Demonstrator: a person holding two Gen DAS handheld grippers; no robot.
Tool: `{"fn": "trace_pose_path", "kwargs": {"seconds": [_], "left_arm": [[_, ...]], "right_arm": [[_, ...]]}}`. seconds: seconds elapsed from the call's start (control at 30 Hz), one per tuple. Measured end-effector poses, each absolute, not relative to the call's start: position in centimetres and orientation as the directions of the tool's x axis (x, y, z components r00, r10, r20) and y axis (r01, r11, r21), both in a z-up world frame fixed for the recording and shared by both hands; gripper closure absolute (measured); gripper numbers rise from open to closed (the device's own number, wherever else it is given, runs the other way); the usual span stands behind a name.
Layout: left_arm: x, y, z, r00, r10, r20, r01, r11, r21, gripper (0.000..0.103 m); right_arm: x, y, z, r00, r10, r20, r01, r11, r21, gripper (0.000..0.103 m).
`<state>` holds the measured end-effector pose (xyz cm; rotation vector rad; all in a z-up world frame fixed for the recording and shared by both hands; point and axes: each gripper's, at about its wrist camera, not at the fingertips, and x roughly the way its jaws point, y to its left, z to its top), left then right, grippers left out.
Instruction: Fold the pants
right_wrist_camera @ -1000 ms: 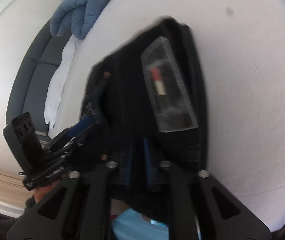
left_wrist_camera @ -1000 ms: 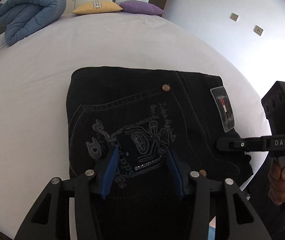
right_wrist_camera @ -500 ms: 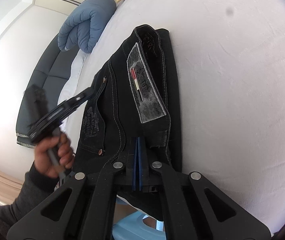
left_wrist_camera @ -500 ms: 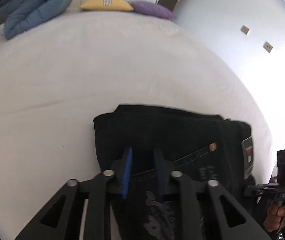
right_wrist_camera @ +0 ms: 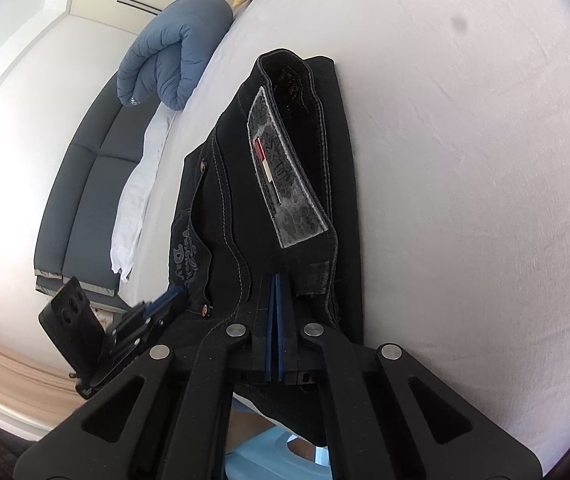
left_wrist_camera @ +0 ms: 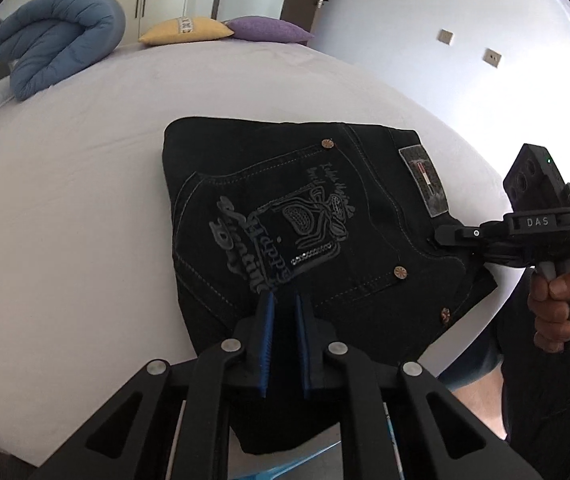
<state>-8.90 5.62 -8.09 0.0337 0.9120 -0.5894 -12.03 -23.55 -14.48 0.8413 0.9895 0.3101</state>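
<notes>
The black pants (left_wrist_camera: 285, 184) lie folded into a thick square on the white bed (left_wrist_camera: 65, 200), back pocket with grey embroidery facing up. My left gripper (left_wrist_camera: 285, 300) is shut on the near edge of the pants. My right gripper (right_wrist_camera: 277, 280) is shut on the waistband edge of the pants (right_wrist_camera: 277, 184), beside the grey leather patch (right_wrist_camera: 281, 184). The right gripper also shows in the left wrist view (left_wrist_camera: 441, 236) at the pants' right side. The left gripper shows in the right wrist view (right_wrist_camera: 173, 294) at the pants' near left corner.
A rolled blue duvet (left_wrist_camera: 53, 40) lies at the far left of the bed, with a yellow pillow (left_wrist_camera: 185, 30) and a purple pillow (left_wrist_camera: 265, 30) at the head. A dark sofa (right_wrist_camera: 85, 184) stands beyond the bed. The bed's near edge runs under both grippers.
My left gripper closed from open onto the near edge of the pants. The right gripper stayed shut on the waistband. The pants shifted on the bed between frames.
</notes>
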Motion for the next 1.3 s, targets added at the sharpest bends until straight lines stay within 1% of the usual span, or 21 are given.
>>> {"fn": "trace_pose_path", "kwargs": {"seconds": [0.13,0.23,0.3,0.33,0.37,0.4,0.47,0.5,0.57,0.6,0.63,0.67,0.7,0.8,1.0,1.03,1.07,1.1,1.13,1.2,1.3], "left_arm": [[-9.1,5.5,-9.3,0.468,-0.46,-0.754,0.499,0.842,-0.204,0.094],[-6.7,6.4,-9.5,0.414,-0.515,-0.751,0.483,0.823,-0.298,0.093],[-6.3,6.5,-8.6,0.387,-0.519,-0.762,0.487,0.817,-0.309,0.093],[-6.3,6.6,-7.6,0.386,-0.505,-0.772,0.489,0.822,-0.294,0.092],[-6.4,6.9,-6.7,0.396,-0.505,-0.767,0.48,0.826,-0.295,0.08],[-6.6,7.5,-5.7,0.421,-0.509,-0.751,0.467,0.831,-0.302,0.049],[-6.8,9.2,-3.7,0.499,-0.528,-0.688,0.439,0.838,-0.325,0.014],[-6.6,9.9,-3.2,0.52,-0.535,-0.666,0.426,0.838,-0.341,0.008],[-4.8,10.9,-3.5,0.505,-0.538,-0.675,0.379,0.841,-0.387,0.008],[-4.0,11.2,-4.0,0.492,-0.531,-0.69,0.358,0.846,-0.395,0.009],[-2.9,11.3,-4.9,0.467,-0.52,-0.715,0.335,0.853,-0.4,0.01],[-2.2,11.2,-5.4,0.44,-0.523,-0.73,0.331,0.85,-0.409,0.01],[-1.6,11.0,-6.2,0.401,-0.534,-0.744,0.331,0.842,-0.426,0.013],[0.2,9.9,-8.0,0.311,-0.566,-0.763,0.33,0.818,-0.472,0.017],[2.4,8.8,-9.7,0.243,-0.541,-0.805,0.316,0.829,-0.461,0.028],[2.6,8.6,-9.8,0.235,-0.537,-0.81,0.322,0.829,-0.457,0.03],[2.7,8.5,-9.8,0.232,-0.53,-0.815,0.328,0.832,-0.448,0.038],[2.8,8.3,-10.0,0.225,-0.526,-0.82,0.33,0.833,-0.444,0.047],[3.0,8.2,-10.1,0.215,-0.533,-0.818,0.327,0.829,-0.454,0.05],[3.1,8.0,-10.2,0.211,-0.533,-0.819,0.319,0.83,-0.458,0.059],[2.9,7.8,-9.8,0.222,-0.519,-0.825,0.33,0.837,-0.437,0.065]], "right_arm": [[-12.4,-23.3,-14.5,0.549,0.581,-0.601,0.121,0.657,0.745,0.103],[-12.8,-23.3,-14.5,0.557,0.585,-0.589,0.11,0.652,0.751,0.103],[-13.0,-23.2,-13.6,0.557,0.575,-0.6,0.112,0.664,0.739,0.103],[-13.3,-23.0,-12.8,0.56,0.563,-0.608,0.109,0.678,0.727,0.098],[-13.7,-23.0,-11.8,0.571,0.56,-0.601,0.097,0.68,0.726,0.098],[-14.2,-23.2,-10.8,0.586,0.561,-0.585,0.083,0.677,0.731,0.097],[-15.0,-23.9,-9.1,0.614,0.564,-0.553,0.055,0.668,0.742,0.096],[-15.3,-24.5,-8.4,0.633,0.552,-0.543,0.048,0.672,0.739,0.092],[-15.0,-25.8,-8.2,0.633,0.52,-0.573,0.086,0.688,0.72,0.082],[-14.6,-26.4,-8.5,0.626,0.513,-0.588,0.111,0.687,0.718,0.07],[-14.1,-27.0,-9.0,0.619,0.504,-0.603,0.144,0.681,0.718,0.048],[-13.6,-27.5,-9.4,0.612,0.496,-0.616,0.174,0.675,0.717,0.04],[-13.1,-27.9,-9.9,0.605,0.491,-0.626,0.201,0.667,0.718,0.037],[-11.1,-28.3,-10.7,0.576,0.507,-0.642,0.221,0.659,0.719,0.037],[-8.1,-27.8,-11.9,0.502,0.53,-0.684,0.213,0.69,0.691,0.039],[-7.7,-27.9,-12.0,0.493,0.536,-0.685,0.219,0.686,0.694,0.042],[-7.6,-28.0,-12.1,0.488,0.539,-0.686,0.222,0.684,0.695,0.045],[-7.4,-27.8,-12.2,0.478,0.541,-0.691,0.225,0.685,0.693,0.053],[-7.3,-27.7,-12.4,0.467,0.544,-0.697,0.227,0.688,0.689,0.063],[-6.7,-27.3,-12.7,0.443,0.544,-0.713,0.237,0.696,0.678,0.069],[-6.4,-26.5,-12.2,0.44,0.51,-0.739,0.225,0.734,0.641,0.076]]}}
